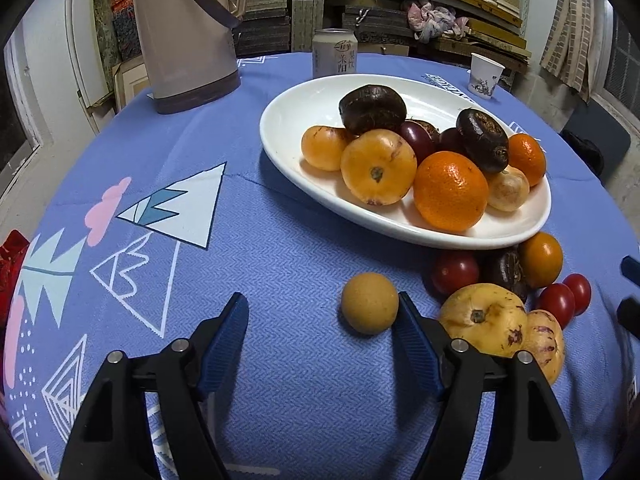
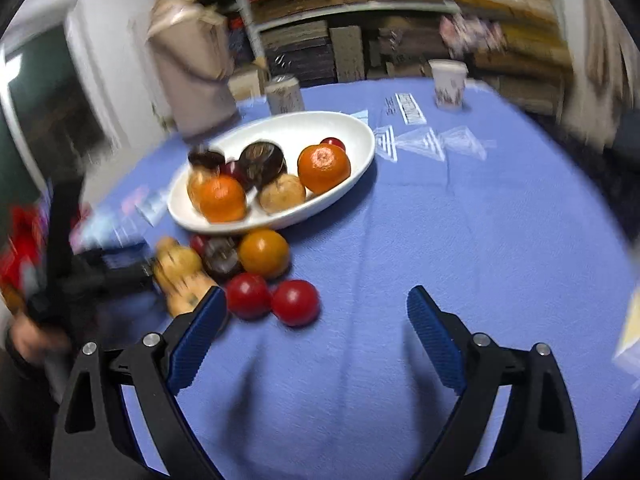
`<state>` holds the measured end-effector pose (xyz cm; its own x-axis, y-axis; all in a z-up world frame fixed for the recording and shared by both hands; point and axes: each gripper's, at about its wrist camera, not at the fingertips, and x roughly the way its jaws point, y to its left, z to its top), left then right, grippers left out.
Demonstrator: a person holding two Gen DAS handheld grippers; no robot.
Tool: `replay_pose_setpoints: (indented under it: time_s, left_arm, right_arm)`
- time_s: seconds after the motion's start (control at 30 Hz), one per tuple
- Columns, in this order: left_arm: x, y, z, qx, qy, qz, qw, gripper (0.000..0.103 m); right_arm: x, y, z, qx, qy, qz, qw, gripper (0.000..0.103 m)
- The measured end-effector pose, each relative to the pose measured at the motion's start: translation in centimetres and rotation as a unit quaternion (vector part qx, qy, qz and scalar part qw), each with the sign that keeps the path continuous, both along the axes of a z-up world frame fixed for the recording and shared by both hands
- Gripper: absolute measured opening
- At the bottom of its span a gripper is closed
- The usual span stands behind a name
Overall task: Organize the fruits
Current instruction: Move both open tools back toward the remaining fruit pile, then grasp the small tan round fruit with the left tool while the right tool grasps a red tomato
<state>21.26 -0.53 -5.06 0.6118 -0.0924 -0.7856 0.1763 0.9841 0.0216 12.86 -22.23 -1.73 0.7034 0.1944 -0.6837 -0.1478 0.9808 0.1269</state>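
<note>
Sitting on the blue tablecloth [image 1: 280,248], a small round tan fruit [image 1: 369,309] lies between the spread fingers of the left gripper [image 1: 322,316], close against the right-hand finger; whether it touches is hard to tell, and nothing is clamped. At about two o'clock from that fruit stands the white oval plate [image 1: 304,120], already heaped with oranges [image 1: 451,191], yellow-orange fruits and dark brown ones. At three o'clock from the tan fruit a cluster waits on the cloth against the plate's near rim: a yellow speckled fruit [image 1: 482,318], small red tomatoes [image 1: 556,302], a dark fruit and an orange-coloured fruit [image 1: 541,254]. Further right, the right gripper [image 2: 316,306] hovers with fingers wide apart and empty over bare cloth, two red tomatoes [image 2: 295,302] just at its ten o'clock. The sorting looks roughly half done: most fruit is plated, and I'd guess seven or eight loose pieces remain.
</note>
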Motion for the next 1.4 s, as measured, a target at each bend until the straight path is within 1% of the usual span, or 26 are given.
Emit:
replay_pose_setpoints:
  time_s: [0.03,0.07,0.1,0.13,0.17,0.2,0.27,0.33,0.43,0.47,0.57,0.63,0.67,0.7,1.0,1.4]
  left_arm:
    - [0.1,0.2,-0.1,0.002,0.003,0.009,1.0000,0.090]
    - [0.3,0.4,-0.2,0.001,0.007,0.017,0.9998,0.093]
    - [0.4,0.7,-0.3,-0.001,0.011,0.023,0.9997,0.097]
    - [0.5,0.8,-0.3,-0.003,0.013,0.025,0.9996,0.097]
    - [0.5,0.8,-0.3,0.000,0.012,0.025,0.9996,0.098]
    - [0.5,0.8,-0.3,0.001,0.011,0.025,0.9996,0.098]
    - [0.5,0.7,-0.3,0.000,0.012,0.025,0.9996,0.098]
    - [0.6,0.7,-0.3,-0.001,0.012,0.025,0.9996,0.098]
    - [0.6,0.7,-0.3,-0.002,0.012,0.025,0.9996,0.098]
    - [0.6,0.7,-0.3,-0.001,0.012,0.025,0.9996,0.098]
    - [0.6,0.7,-0.3,-0.001,0.012,0.025,0.9996,0.098]
    - [0.6,0.7,-0.3,-0.001,0.012,0.025,0.9996,0.098]
    - [0.6,0.7,-0.3,-0.002,0.013,0.025,0.9996,0.098]
    - [0.6,0.7,-0.3,-0.001,0.013,0.026,0.9996,0.098]
    - [0.6,0.7,-0.3,-0.001,0.012,0.025,0.9996,0.098]
    - [0.9,0.6,-0.1,-0.001,0.008,0.025,0.9997,0.099]
  right_arm:
    - [-0.1,0.6,0.0,-0.039,-0.003,0.004,0.999,0.089]
    - [-0.3,1.3,-0.1,-0.080,-0.008,0.013,0.997,0.089]
    - [-0.3,1.7,-0.3,-0.104,-0.010,0.026,0.994,0.089]
    - [-0.2,2.0,-0.6,-0.119,-0.007,0.038,0.992,0.089]
    - [0.1,2.2,-0.9,-0.127,0.001,0.046,0.991,0.085]
    - [0.5,2.2,-1.2,-0.129,0.008,0.050,0.990,0.075]
    - [1.5,2.3,-1.9,-0.133,0.028,0.056,0.989,0.065]
    - [2.6,2.4,-2.5,-0.122,0.048,0.063,0.989,0.064]
    - [3.4,2.9,-2.9,-0.120,0.054,0.069,0.989,0.061]
    - [3.6,3.0,-3.0,-0.120,0.057,0.069,0.989,0.057]
    - [4.1,3.0,-3.2,-0.099,0.066,0.072,0.990,0.053]
    - [4.3,3.0,-3.2,-0.089,0.069,0.073,0.991,0.047]
    - [4.4,3.1,-3.2,-0.083,0.068,0.075,0.991,0.038]
    - [4.3,3.2,-3.2,-0.078,0.067,0.079,0.992,0.031]
    - [3.5,3.5,-3.1,-0.063,0.066,0.073,0.993,0.031]
    - [2.9,3.9,-3.1,-0.084,0.062,0.066,0.992,0.031]
